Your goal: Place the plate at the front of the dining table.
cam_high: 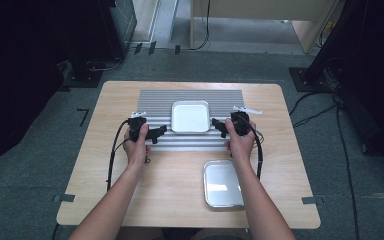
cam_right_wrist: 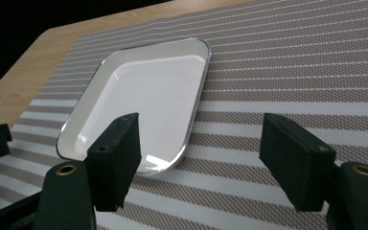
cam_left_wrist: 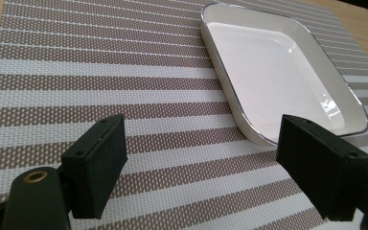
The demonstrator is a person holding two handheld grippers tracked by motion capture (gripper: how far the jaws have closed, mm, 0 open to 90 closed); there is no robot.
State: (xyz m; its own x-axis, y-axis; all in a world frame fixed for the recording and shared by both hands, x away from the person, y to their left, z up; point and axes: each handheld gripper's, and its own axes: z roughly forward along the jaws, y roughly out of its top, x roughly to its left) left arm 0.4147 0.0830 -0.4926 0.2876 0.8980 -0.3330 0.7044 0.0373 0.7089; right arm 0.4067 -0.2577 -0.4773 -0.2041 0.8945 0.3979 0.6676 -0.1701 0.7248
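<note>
A white tray is lying flat on the striped mat, in the middle of the mat's width and nearer its front edge. The left gripper is hovering just left of the tray, over the mat, its jaws pointing toward the tray's left rim. In the left gripper view the tray is sitting ahead and to the right of the left gripper; its near corner is lying just beyond the right-hand pad, not between the pads. The jaws are standing wide apart, gripping nothing, with only mat showing in the gap.

The right gripper is hovering just right of the tray, jaws pointing at its right rim. In the right gripper view the tray is lying ahead and to the left of the right gripper; the left-hand pad is overlapping the tray's near corner in the picture, though whether it is touching I cannot tell. These jaws are also spread wide and empty, bare mat between them.

A second, metal tray is resting on the bare table, off the mat, in front of the white tray and slightly right.
</note>
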